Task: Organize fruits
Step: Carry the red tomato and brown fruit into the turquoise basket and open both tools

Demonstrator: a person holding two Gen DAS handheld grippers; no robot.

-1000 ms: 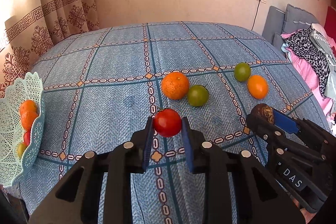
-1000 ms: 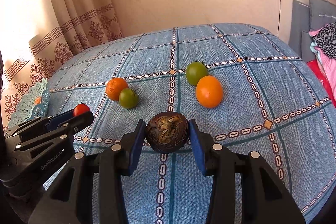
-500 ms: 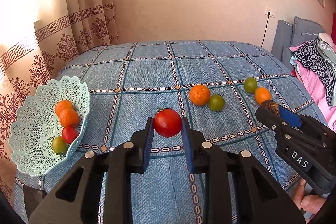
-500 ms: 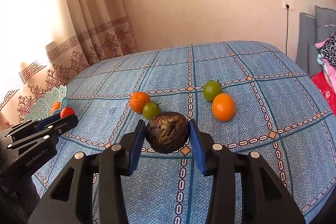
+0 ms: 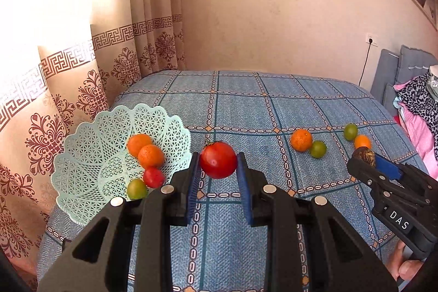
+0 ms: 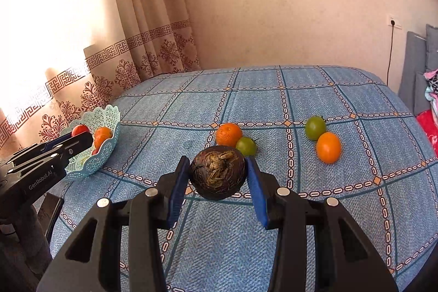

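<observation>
Four fruits already lie in the pale green lattice basket (image 5: 82, 155) at the left edge of the blue checked bedspread (image 5: 273, 106): two oranges, one small red fruit and one green one. Four more remain loose on the cloth, in two pairs: an orange (image 6: 228, 133) touching a green fruit (image 6: 246, 146) near the middle, and a second green fruit (image 6: 315, 127) beside another orange (image 6: 328, 147) farther right. Two further fruits are in transit, so the sorting appears roughly half done.

The left gripper (image 5: 218, 179) is pinched on a red tomato (image 5: 218, 160), its blue pads pressed against both flanks; the tomato hangs above the cloth just right of the basket rim, not yet over the bowl. The right gripper (image 6: 218, 179) is likewise clamped on a dark brown, wrinkled fruit (image 6: 218, 171), jaws spread only as far as that fruit demands, held above the bedspread well apart from the basket. Neither held fruit touches the cloth.
</observation>
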